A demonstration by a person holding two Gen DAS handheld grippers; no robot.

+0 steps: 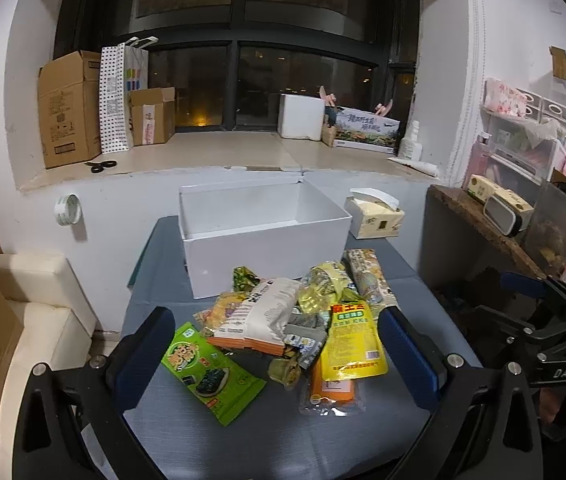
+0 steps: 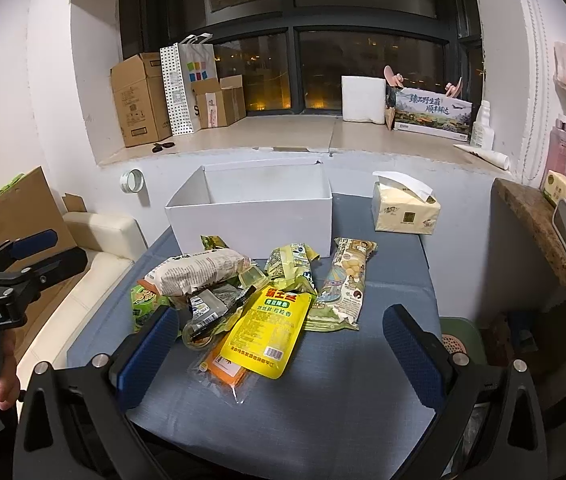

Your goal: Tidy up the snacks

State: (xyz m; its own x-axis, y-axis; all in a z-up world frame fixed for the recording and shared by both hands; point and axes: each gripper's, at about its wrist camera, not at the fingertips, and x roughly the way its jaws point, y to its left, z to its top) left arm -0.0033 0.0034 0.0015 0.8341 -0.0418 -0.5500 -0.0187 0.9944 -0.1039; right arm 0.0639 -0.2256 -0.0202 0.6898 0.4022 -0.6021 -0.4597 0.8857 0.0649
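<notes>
Yellow packet (image 2: pixel 267 327) hides most of an orange pack (image 2: pixel 225 372), perhaps crackers; both tongs (image 1: pixel 275 356) (image 2: pixel 283 354) gape apart, holding nothing.

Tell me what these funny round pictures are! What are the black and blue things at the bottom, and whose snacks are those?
A person holds a grabbing tool in each hand. Each tool has a small camera looking forward along its two blue-padded fingers, and the round lens bends the picture. One picture comes from the left hand-held gripper, the other from the right hand-held gripper. Both are open and hold nothing. On the gray table lies a pile of snacks: a green seaweed packet, a yellow packet, a long biscuit packet and more. Behind the pile stands an open white box with nothing visible inside, probably where the snacks go. A tissue pack sits beside it.
</notes>
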